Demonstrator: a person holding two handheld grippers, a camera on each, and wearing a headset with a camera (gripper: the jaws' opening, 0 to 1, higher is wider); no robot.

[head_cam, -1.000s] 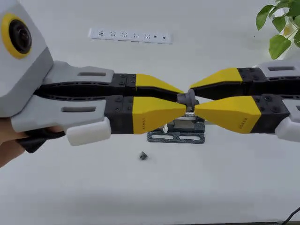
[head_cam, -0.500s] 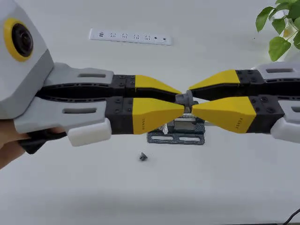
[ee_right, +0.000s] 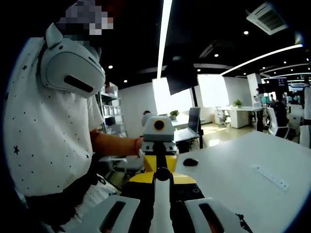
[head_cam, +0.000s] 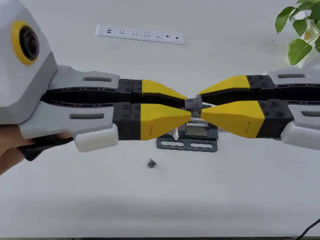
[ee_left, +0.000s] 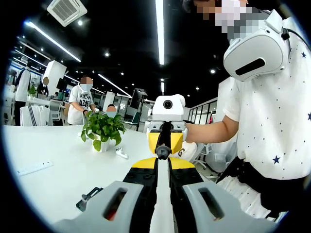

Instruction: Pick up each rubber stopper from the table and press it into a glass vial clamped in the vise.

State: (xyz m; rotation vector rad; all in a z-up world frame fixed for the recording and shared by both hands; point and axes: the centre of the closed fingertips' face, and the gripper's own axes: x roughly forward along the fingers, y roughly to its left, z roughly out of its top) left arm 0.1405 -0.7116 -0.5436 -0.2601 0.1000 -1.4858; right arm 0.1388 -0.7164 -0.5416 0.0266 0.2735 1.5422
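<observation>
**Stopper Held Above Vise, Not Yet Seated**

Both grippers' tips have shifted slightly left over the vise (head_cam: 187, 144). One spare stopper (head_cam: 151, 163) lies on the table (head_cam: 75, 200), still to be picked up. Left gripper (head_cam: 188, 107) and right gripper (head_cam: 201, 105) meet tip to tip, each clenched on a small, dark grey, flanged rubber stopper (head_cam: 193, 103). The vial is hidden beneath them, so pressing in likely remains.

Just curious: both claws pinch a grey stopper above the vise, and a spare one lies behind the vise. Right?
Not quite. In the head view the spare stopper lies in front of the vise, on the table. The left claw and right claw do pinch a grey stopper above it.
</observation>
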